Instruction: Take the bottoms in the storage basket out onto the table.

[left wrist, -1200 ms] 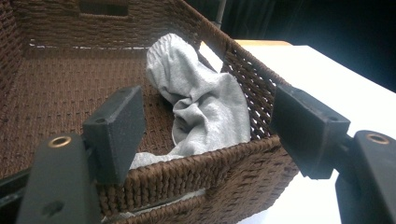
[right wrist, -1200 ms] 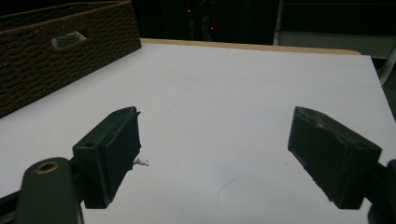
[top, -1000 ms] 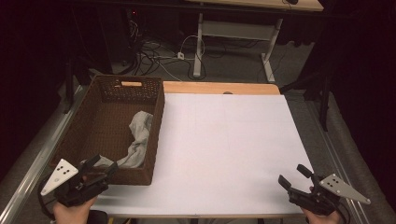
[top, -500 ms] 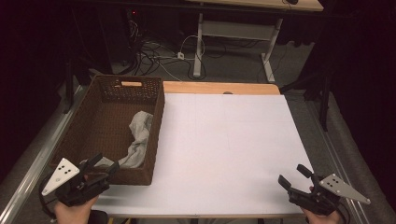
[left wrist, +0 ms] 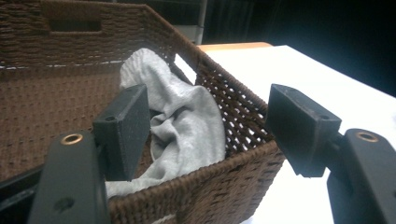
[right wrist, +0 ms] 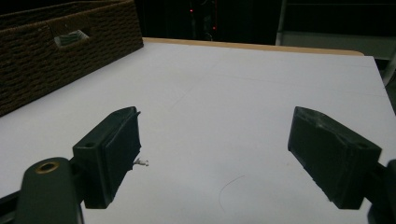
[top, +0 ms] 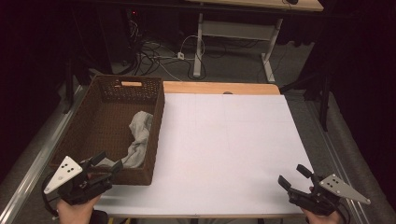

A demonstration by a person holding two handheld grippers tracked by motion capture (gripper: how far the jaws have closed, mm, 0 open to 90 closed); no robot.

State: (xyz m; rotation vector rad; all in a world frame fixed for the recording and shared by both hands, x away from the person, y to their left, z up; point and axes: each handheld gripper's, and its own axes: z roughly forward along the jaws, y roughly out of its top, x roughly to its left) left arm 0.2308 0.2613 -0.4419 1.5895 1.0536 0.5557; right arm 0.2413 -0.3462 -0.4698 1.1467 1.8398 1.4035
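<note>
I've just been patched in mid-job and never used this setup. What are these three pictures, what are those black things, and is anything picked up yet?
No robot here: a person holds a two-jaw tool in each hand. The high view looks down on the white table; the left tool sits at the near left corner, the right tool at the near right. The other two pictures come from cameras riding on each tool, looking out between its black jaws. On the table stands a brown wicker basket with a grey cloth inside, slumped against its right wall. Both tools are open and hold nothing. The left one points at the cloth over the basket's near rim.
</note>
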